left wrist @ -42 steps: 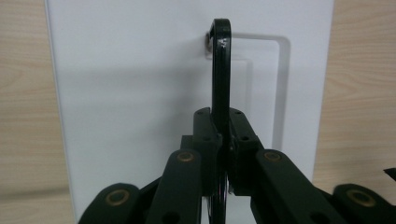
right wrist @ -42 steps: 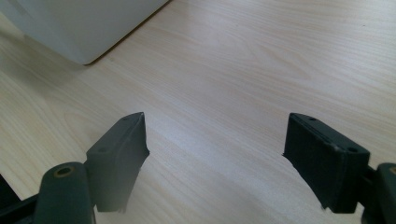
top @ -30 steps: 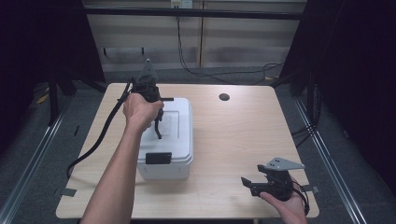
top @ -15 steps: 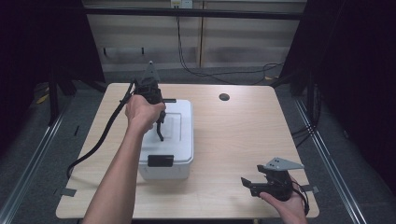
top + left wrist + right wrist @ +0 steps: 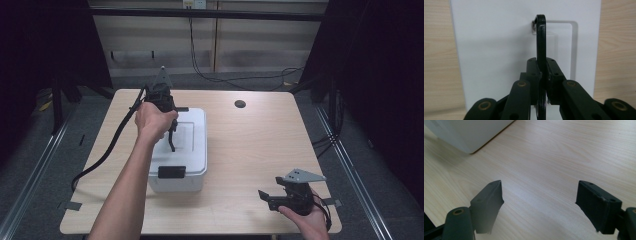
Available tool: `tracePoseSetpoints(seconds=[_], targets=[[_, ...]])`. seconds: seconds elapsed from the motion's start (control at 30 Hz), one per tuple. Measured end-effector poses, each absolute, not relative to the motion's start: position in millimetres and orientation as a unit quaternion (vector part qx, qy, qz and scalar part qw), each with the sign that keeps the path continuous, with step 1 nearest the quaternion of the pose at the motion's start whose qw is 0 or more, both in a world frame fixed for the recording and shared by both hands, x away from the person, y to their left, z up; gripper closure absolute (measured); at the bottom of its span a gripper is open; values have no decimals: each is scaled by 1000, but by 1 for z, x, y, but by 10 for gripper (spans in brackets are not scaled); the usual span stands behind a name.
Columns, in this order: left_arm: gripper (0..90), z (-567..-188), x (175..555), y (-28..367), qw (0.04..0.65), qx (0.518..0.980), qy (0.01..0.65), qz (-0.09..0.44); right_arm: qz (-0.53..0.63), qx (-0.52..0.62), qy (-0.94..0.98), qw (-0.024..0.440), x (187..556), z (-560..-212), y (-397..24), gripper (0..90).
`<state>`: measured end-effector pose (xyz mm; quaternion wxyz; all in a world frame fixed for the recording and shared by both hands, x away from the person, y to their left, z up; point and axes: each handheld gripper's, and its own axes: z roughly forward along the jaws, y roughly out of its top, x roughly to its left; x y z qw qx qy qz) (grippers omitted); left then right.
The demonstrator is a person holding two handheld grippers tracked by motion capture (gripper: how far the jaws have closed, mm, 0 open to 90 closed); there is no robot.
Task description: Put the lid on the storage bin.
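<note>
The left gripper (image 5: pixel 541 75) pinches the black handle (image 5: pixel 541 37), raised upright above the white box (image 5: pixel 182 150) on the tabletop's (image 5: pixel 260 145) left; the right gripper (image 5: pixel 539 202), spread, rests near-right.

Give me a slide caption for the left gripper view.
Left gripper shut on the black handle of a white box.

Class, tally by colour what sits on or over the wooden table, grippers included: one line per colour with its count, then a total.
White: 1, the white box with its lid.
Black: 5, the left gripper shut on the box's black handle, the black latch, the round table hole, the right gripper with jaws open.
Total: 6
</note>
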<state>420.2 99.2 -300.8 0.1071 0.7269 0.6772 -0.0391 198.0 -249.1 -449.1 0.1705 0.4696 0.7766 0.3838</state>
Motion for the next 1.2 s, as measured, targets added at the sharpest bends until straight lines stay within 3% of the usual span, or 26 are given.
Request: tracePoseSetpoints(seconds=[0.1, 0.2, 0.3, 0.33, 0.43, 0.63, 0.93, 1.2], targets=[[785, -302, 421, 101, 108, 731, 672, -38, 384, 470, 776, 171, 198, -449, -249, 208], [679, -305, 422, 105, 103, 749, 654, -26, 384, 468, 777, 171, 198, -449, -249, 208], [654, -307, 423, 110, 102, 753, 650, -24, 383, 469, 777, 170, 198, -449, -249, 208], [602, -306, 423, 111, 101, 754, 649, -14, 383, 469, 778, 169, 198, -449, -249, 208], [575, -302, 424, 115, 122, 762, 636, -14, 382, 470, 778, 168, 198, -449, -249, 208], [423, -299, 424, 119, 132, 789, 599, -22, 383, 472, 776, 169, 198, -449, -249, 208], [324, -293, 421, 126, 157, 816, 556, -6, 384, 473, 775, 167, 198, -449, -250, 192], [226, -296, 419, 153, 211, 821, 530, -33, 383, 472, 776, 167, 199, -450, -250, 188]])
